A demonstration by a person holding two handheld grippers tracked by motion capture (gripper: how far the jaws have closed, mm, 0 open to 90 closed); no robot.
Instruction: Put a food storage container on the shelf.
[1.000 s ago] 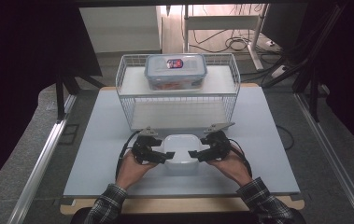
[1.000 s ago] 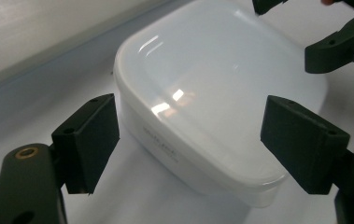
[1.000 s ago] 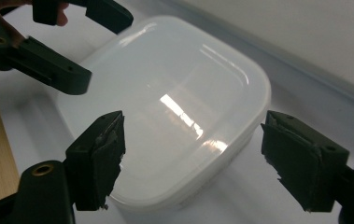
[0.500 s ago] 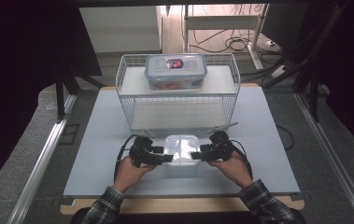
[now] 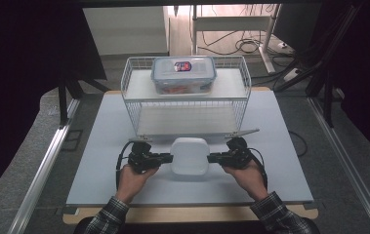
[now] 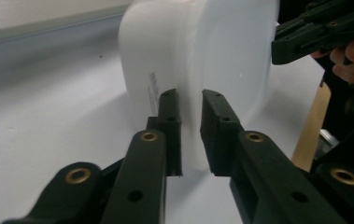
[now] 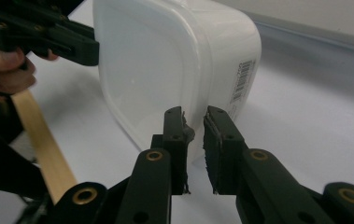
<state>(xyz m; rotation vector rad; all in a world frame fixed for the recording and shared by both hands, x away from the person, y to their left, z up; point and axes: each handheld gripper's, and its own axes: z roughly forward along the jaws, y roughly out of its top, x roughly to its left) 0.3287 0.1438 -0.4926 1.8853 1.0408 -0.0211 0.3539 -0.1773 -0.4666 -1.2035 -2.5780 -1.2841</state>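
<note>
White container [image 5: 189, 156] sits between both grippers on the tabletop [image 5: 99, 146]. Left gripper [image 5: 167, 158] fingers have just closed on its left rim. Right gripper [image 5: 213, 158] fingers have just closed on its right rim.

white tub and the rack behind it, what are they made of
Tub: probably plastic, milky and semi-gloss; its rounded moulded corners and soft sheen suggest it, and a barcode label sits on one side. Rack: looks like white-coated metal wire, going by its thin grid bars.
</note>
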